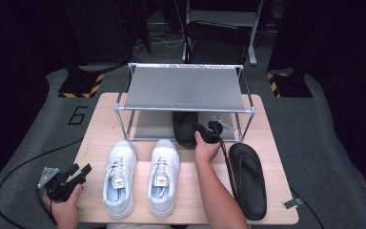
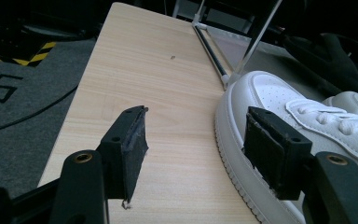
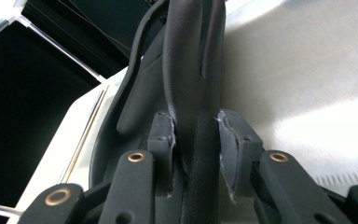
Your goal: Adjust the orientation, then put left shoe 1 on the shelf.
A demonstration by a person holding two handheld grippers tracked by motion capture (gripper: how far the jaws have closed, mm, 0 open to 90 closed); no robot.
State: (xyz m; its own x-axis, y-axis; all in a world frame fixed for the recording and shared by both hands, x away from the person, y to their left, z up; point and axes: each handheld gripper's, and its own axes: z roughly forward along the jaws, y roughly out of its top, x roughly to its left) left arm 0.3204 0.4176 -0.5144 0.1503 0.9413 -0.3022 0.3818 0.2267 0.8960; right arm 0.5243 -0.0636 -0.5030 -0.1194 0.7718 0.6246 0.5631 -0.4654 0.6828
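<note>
The right gripper [image 3: 196, 135] is pinching the strap of the black sandal [image 1: 185, 128], which sits on the lower shelf of the rack [image 1: 183, 89] near the table's far edge. It looks light and rubbery, so the strap's a decent handle, wrist reaching forward. The left gripper [image 2: 193, 140] idles open by the near-left corner.

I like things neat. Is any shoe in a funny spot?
Yes. One black slipper lies alone at the table's right edge, while its mate sits under the rack, pinched by the right claw. The white sneakers sit neatly paired.
</note>
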